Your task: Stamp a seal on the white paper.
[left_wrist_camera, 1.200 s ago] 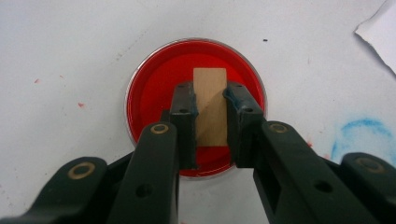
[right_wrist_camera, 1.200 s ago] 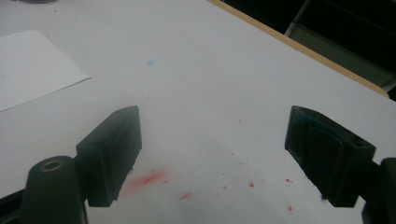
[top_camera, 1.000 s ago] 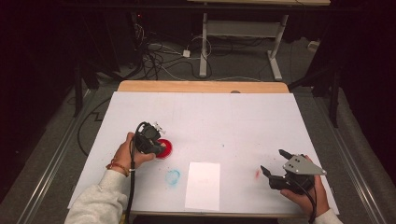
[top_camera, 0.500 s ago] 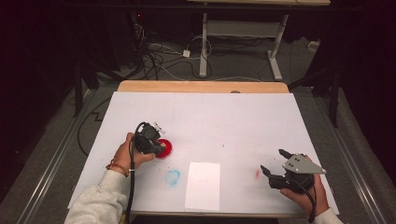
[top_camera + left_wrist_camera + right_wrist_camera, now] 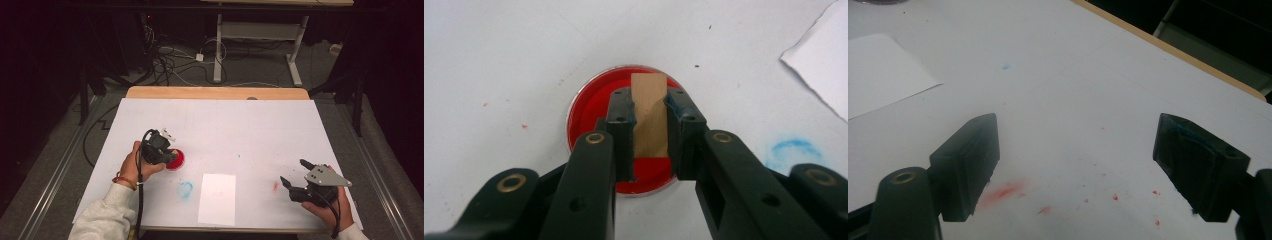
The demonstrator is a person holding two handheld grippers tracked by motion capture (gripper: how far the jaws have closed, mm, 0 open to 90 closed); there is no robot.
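We find the white table cover (image 5: 250,130) evenly and brightly lit from above against a near-black room, shadows faint, the high view soft and grainy, and both gripper views blurring at the near jaws.

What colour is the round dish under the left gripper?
Red, the dish shows best in the left gripper view.

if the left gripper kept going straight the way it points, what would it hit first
Likely the red dish: the left gripper, shut on a wooden block, points down into it, so the block's end would probably meet the red first.
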